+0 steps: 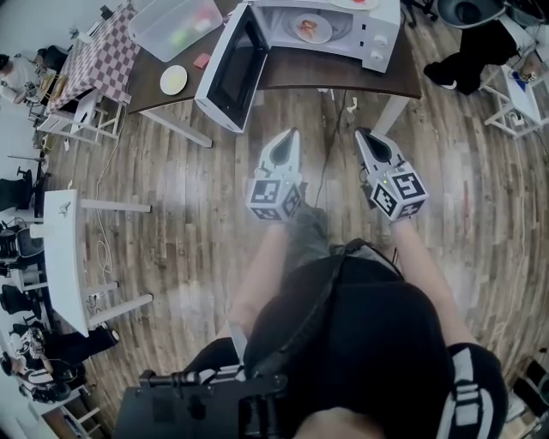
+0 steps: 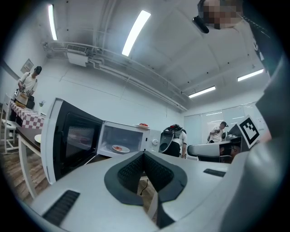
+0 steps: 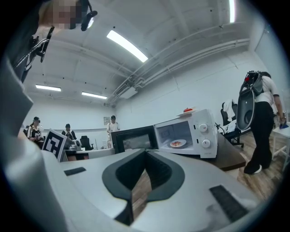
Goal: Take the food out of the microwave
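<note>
The microwave (image 1: 339,34) stands on a dark table (image 1: 343,75), with its door (image 1: 230,70) swung fully open to its left. The food lies on a plate (image 1: 311,28) inside the microwave cavity, near the middle of the cavity floor. A second dish (image 3: 188,110) holding something red rests on top of the microwave. On the table left of the microwave, beyond the open door, lie a pale plate (image 1: 173,80), a small pink item (image 1: 202,61) and a clear bin (image 1: 176,26).

Both grippers are held level in front of the microwave, well apart from it, above the wooden floor (image 1: 189,197), and point toward it. The left gripper (image 1: 286,135) faces the open door and cavity. Its fingers are pressed together with nothing between them. The right gripper (image 1: 364,135) is opposite the microwave's control side. Its fingers are likewise pressed together and empty. A person (image 3: 262,131) with a backpack stands to the right of the microwave, beside the table.
</note>
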